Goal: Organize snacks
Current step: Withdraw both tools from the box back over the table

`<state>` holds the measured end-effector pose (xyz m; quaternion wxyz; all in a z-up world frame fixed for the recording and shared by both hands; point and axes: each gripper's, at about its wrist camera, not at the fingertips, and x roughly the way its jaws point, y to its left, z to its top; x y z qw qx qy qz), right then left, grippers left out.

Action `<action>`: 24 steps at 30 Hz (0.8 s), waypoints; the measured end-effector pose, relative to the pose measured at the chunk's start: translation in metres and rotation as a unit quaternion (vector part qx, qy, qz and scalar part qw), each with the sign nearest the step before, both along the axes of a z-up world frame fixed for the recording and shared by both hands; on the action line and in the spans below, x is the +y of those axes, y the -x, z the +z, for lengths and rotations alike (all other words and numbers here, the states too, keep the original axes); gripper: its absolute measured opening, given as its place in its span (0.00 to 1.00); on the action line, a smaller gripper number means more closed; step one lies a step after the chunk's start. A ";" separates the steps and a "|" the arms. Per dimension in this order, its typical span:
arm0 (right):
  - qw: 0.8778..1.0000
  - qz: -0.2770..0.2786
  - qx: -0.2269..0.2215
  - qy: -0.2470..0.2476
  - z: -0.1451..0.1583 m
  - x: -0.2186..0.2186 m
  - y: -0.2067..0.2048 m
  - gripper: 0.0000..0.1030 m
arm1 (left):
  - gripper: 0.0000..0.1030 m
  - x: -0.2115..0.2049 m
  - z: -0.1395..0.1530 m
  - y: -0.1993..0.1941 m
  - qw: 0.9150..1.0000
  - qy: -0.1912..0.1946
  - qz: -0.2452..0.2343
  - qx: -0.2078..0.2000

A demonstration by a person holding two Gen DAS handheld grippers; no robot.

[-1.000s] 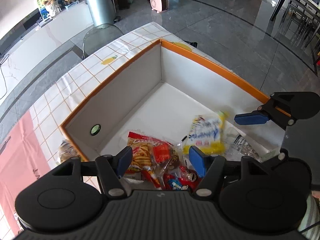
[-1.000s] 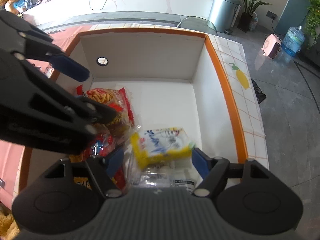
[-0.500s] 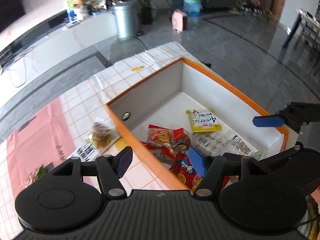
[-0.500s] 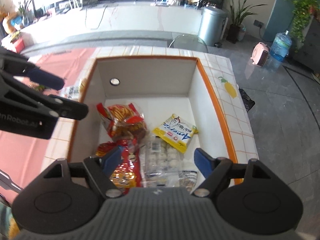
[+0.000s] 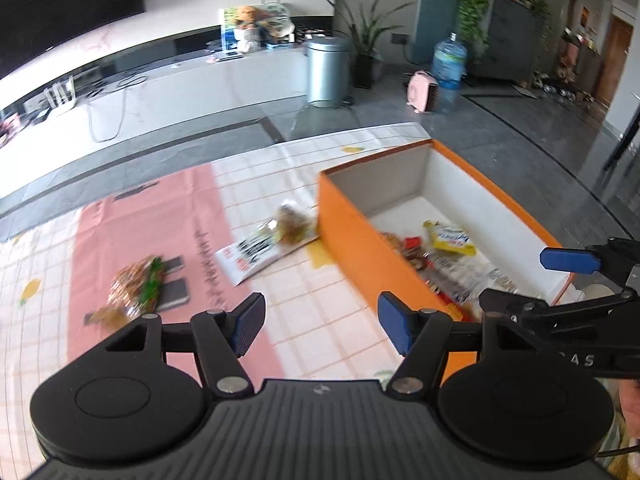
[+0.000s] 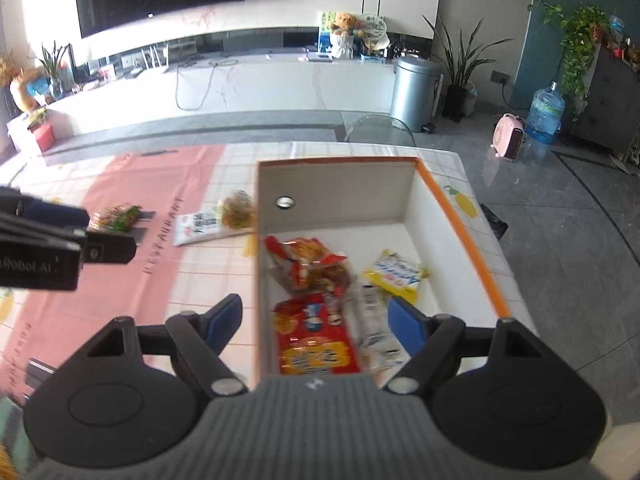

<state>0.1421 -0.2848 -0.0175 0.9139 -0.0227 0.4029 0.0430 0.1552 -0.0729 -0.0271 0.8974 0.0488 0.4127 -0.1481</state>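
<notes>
An orange box [image 5: 352, 236] with white inner walls [image 6: 412, 200] stands on the table. In it lie a yellow packet [image 6: 394, 276], a red packet [image 6: 316, 340], a red chips bag [image 6: 308, 264] and a clear bag of white sweets [image 6: 376, 320]. On the cloth left of the box lie a white-and-clear snack bag [image 5: 268, 248] and a green-and-brown packet [image 5: 138, 284]. My left gripper [image 5: 320, 324] hangs open and empty over the cloth. Above the box's near end my right gripper [image 6: 316, 320] is open, holding nothing.
Two dark flat slabs [image 5: 176, 292] lie beside the green-and-brown packet on the pink part of the cloth. A clear chair back [image 6: 380, 128] stands at the table's far edge. The table ends just right of the box [image 6: 492, 240].
Both grippers have drawn back and up out of the box. The left one has swung left over the cloth. The yellow packet, between the right jaws before, now lies in the box.
</notes>
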 end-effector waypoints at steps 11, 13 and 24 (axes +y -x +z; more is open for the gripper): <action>0.998 0.005 -0.057 -0.033 -0.009 0.070 0.039 0.75 | 0.74 0.092 -0.011 0.037 0.996 0.032 0.088 -0.011; 0.997 0.007 -0.063 -0.038 -0.014 0.083 0.042 0.75 | 0.74 0.107 -0.013 0.042 0.994 0.045 0.102 -0.015; 0.997 0.044 -0.054 -0.032 -0.048 0.145 0.030 0.69 | 0.74 0.176 -0.030 0.035 0.984 0.083 0.159 -0.006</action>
